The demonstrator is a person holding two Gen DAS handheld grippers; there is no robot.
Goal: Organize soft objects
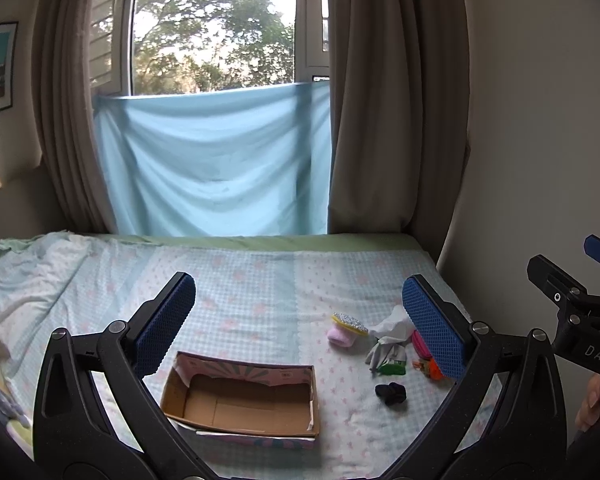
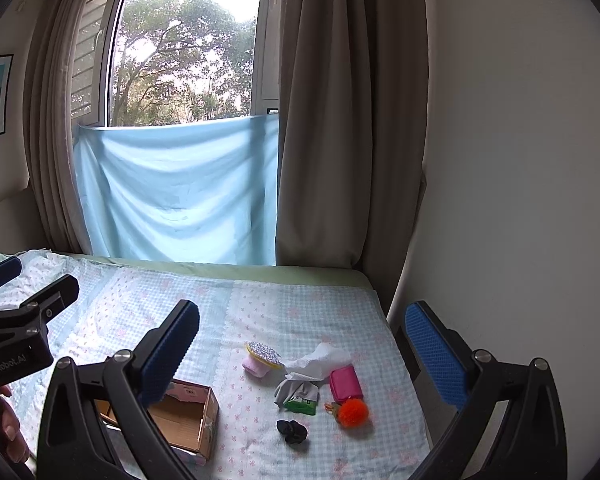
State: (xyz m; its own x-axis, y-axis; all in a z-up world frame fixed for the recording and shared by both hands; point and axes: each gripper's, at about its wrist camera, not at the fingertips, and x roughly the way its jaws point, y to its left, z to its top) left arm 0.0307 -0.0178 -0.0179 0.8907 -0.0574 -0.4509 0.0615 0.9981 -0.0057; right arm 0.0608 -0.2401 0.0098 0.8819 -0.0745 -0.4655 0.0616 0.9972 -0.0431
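An open cardboard box (image 1: 240, 400) lies empty on the bed; it also shows in the right wrist view (image 2: 188, 416). To its right lie a pink sponge with a silver scrubber (image 2: 262, 358), a white cloth (image 2: 320, 358), a grey glove (image 2: 296, 390), a green packet (image 2: 300, 405), a pink pouch (image 2: 345, 384), an orange pompom (image 2: 353, 412) and a black scrunchie (image 2: 292, 431). My left gripper (image 1: 300, 320) is open and empty above the box. My right gripper (image 2: 300, 344) is open and empty above the pile.
The bed (image 1: 260, 280) has a checked blue sheet; a rumpled blanket (image 1: 20, 280) lies at its left. A wall (image 2: 500, 160) borders the bed on the right. Curtains (image 1: 396, 120) and a blue cloth (image 1: 216, 160) hang at the window behind.
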